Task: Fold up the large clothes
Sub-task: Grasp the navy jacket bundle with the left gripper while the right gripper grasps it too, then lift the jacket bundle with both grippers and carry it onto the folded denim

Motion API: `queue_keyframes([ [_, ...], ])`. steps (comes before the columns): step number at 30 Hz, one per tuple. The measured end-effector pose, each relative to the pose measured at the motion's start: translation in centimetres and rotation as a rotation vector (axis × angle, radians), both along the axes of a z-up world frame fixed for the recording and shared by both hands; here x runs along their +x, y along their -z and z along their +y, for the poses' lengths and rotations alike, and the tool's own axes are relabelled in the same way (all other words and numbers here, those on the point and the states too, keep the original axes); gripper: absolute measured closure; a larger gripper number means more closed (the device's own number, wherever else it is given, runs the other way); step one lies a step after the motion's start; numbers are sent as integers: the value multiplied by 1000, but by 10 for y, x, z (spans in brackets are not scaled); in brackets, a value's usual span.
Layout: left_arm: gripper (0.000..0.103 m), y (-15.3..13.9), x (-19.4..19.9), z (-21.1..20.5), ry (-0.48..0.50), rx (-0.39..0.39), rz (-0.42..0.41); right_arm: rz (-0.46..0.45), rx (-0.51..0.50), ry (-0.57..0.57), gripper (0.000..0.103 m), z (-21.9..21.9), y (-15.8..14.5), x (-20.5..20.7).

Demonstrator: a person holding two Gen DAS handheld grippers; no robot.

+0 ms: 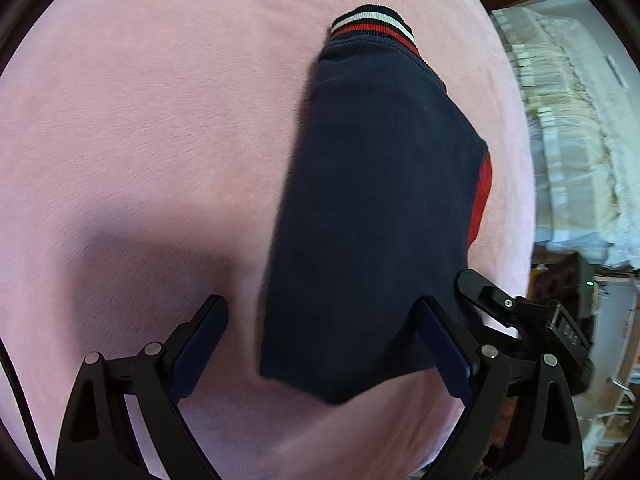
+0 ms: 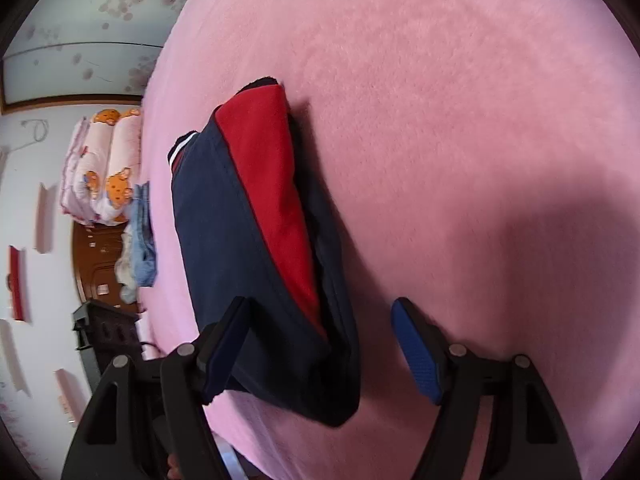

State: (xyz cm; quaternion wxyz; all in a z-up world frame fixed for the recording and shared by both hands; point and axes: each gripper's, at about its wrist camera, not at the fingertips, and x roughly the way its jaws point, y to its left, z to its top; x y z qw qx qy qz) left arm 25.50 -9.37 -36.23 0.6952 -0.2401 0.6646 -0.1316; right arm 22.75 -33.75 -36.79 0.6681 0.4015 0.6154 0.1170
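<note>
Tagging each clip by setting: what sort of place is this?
Most likely a home bedroom. The garment lies on a bed covered by a pink blanket, folded bear-print quilts are stacked by the headboard, and a sliding wardrobe stands behind.

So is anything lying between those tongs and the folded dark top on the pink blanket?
Nothing visible. The folded top lies alone on the pink blanket, and the left tongs and right tongs both stand open right over its near end.
</note>
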Motion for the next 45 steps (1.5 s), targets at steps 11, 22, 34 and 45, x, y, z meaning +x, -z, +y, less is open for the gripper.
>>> queue_keyframes([
  [11, 28, 11, 27, -9, 4, -51, -31, -54, 123, -89, 47, 20, 16, 35],
  [22, 56, -17, 13, -7, -47, 6, -68, -91, 76, -105, 69, 25, -4, 36],
  [34, 59, -84, -68, 17, -132, 99, -10, -52, 88, -227, 76, 54, -54, -20],
  [45, 59, -180, -156, 88, -219, 75, -23, -82, 82, -395, 77, 127, -150, -74],
])
